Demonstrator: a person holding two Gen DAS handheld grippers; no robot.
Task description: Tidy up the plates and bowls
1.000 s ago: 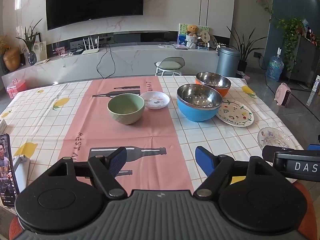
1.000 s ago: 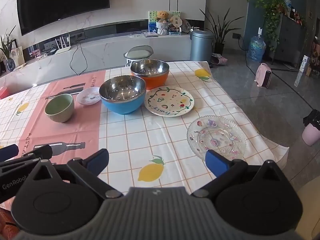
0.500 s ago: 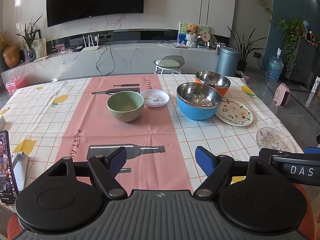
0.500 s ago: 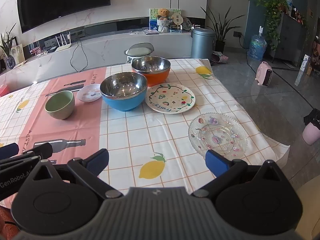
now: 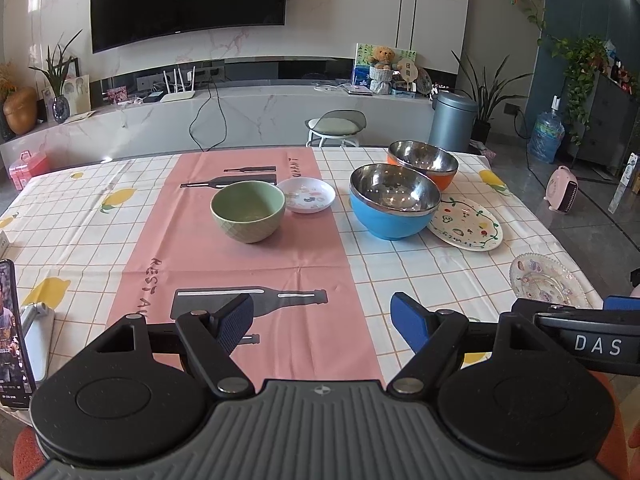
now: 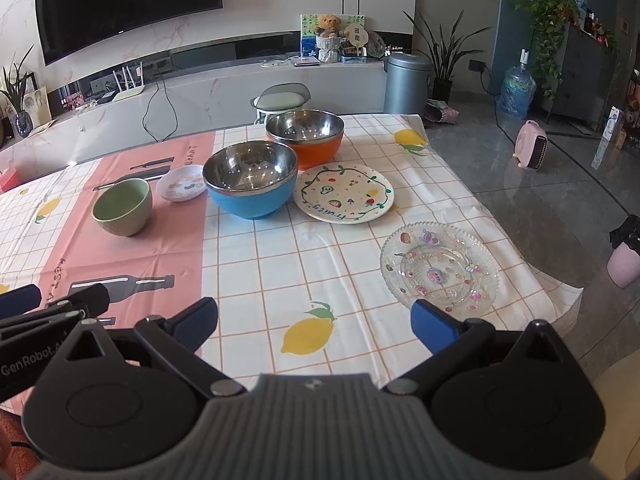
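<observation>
Your left gripper (image 5: 322, 322) and right gripper (image 6: 314, 322) hover spread and empty at the table's near edge — green bowl (image 5: 248, 211), blue bowl (image 6: 251, 184), glass plate (image 6: 439, 268) untouched ahead.

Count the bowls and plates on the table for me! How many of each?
Bowls: 3, the green bowl, blue bowl and orange bowl.
Plates: 3, the small pink plate, fruit plate and glass plate.
Total: 6.

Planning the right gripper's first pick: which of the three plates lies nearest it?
The clear glass plate, just ahead of the right gripper. The white fruit-pattern plate and small pink dish lie farther back.
</observation>
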